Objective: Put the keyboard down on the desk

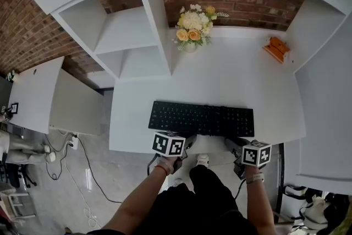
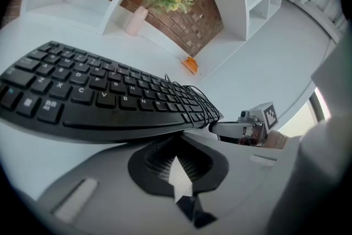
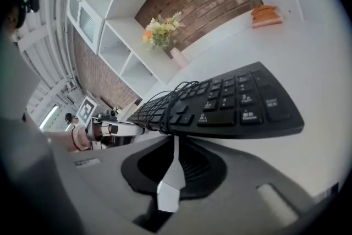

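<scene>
The black keyboard (image 1: 201, 118) lies flat on the white desk (image 1: 231, 74), close to its front edge. A thin black cable (image 2: 190, 102) is wound round its middle. My left gripper (image 1: 184, 140) sits at the front left of the keyboard and my right gripper (image 1: 234, 144) at the front right. In the left gripper view the jaws (image 2: 177, 143) are pressed together, tips just under the keyboard's (image 2: 99, 91) front edge. The right gripper's jaws (image 3: 175, 140) are likewise together below the keyboard's (image 3: 231, 102) edge. I see nothing pinched in either.
A vase of flowers (image 1: 192, 27) stands at the back of the desk and an orange object (image 1: 276, 48) at the back right. White shelves (image 1: 126, 36) rise on the left. A low white cabinet (image 1: 49, 96) stands left of the desk.
</scene>
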Demonstrator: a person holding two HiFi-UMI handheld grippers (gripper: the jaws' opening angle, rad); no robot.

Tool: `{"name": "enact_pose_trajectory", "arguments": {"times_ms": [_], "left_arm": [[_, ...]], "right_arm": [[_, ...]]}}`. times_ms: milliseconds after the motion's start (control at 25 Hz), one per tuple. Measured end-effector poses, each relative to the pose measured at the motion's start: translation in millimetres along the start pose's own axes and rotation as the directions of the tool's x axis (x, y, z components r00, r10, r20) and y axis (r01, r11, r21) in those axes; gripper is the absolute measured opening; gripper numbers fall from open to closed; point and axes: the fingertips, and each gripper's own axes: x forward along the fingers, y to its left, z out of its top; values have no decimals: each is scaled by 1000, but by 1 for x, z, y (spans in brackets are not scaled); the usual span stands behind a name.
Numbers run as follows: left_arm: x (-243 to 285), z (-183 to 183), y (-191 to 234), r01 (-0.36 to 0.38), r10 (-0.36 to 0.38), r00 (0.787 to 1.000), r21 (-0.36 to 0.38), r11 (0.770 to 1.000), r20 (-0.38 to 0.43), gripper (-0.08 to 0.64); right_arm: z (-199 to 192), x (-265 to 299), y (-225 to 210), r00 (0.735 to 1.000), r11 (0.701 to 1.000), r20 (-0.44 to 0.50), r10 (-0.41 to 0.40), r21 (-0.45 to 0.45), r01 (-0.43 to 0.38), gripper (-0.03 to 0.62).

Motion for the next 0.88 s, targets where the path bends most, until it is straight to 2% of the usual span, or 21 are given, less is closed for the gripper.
{"name": "enact_pose_trajectory", "arguments": {"times_ms": [120,360,440,600,680,760,880], "left_arm": [[1,-3,-1,8,-8,1000,-21,1000,-7,0],[-4,-8,0,14,-15,1000,-42,999,-8,0],[-8,-5,-1,25,-24,1000,-48,999,18,0],[-17,6,3,20,-17,998,-48,999,64,0],[-23,10,6,12,-9,996,-38,999,88,0],[-32,19,7,5,-4,989,-10,1000,145,0],[-47,33,4,-44,17,967,102,994,253,0]], "right_arm": [[-2,0,1,1000,1000,10,-3,31,3,-2],[-13,2,-1,1000,997,-7,-16,72,17,-2],[-15,1,2,1000,998,-11,-7,69,8,-3],[-7,-2,10,999,998,38,29,63,-32,-2],[-5,-3,15,998,999,52,38,37,-39,-2],[1,-6,21,994,999,92,52,-9,-51,-2],[16,-14,40,980,990,181,89,-124,-67,-2]]}}
